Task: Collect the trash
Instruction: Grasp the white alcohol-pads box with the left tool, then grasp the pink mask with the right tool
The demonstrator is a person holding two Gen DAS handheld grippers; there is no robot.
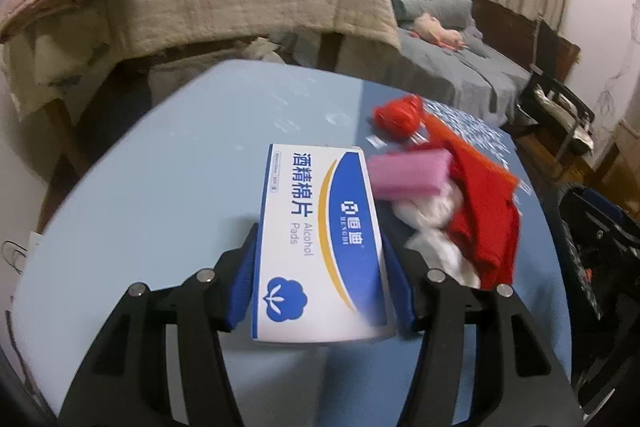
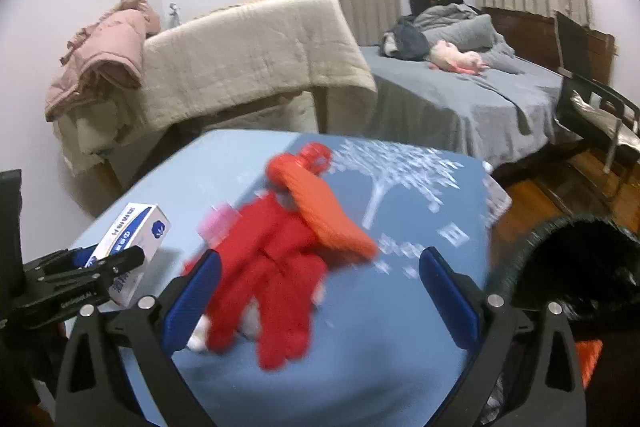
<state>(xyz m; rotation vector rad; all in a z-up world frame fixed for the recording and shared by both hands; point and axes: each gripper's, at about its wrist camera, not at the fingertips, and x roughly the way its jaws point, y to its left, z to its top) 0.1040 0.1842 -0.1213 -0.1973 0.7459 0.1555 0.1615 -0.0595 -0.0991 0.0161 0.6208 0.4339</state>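
A white-and-blue box of alcohol pads point(image 1: 316, 187) sits between the blue pads of my left gripper point(image 1: 319, 231), which is shut on its sides. In the right wrist view the box point(image 2: 136, 231) is tilted, one end off the table in the left gripper point(image 2: 108, 263). To its right lies a heap: a pink pack point(image 1: 408, 173), crumpled white tissue point(image 1: 432, 223), a red cloth-like piece point(image 1: 484, 211) and a red round item point(image 1: 400, 115). My right gripper point(image 2: 320, 255) hangs open over the red piece point(image 2: 272, 267) and an orange piece point(image 2: 320, 211), without touching them.
The table wears a blue cloth point(image 2: 400, 347) with a white tree print. A black bin point(image 2: 580, 267) lined with a dark bag stands at the table's right edge. Beyond the table are a blanket-draped sofa point(image 2: 248, 59), a grey bed point(image 2: 460, 95) and a black chair point(image 2: 592, 99).
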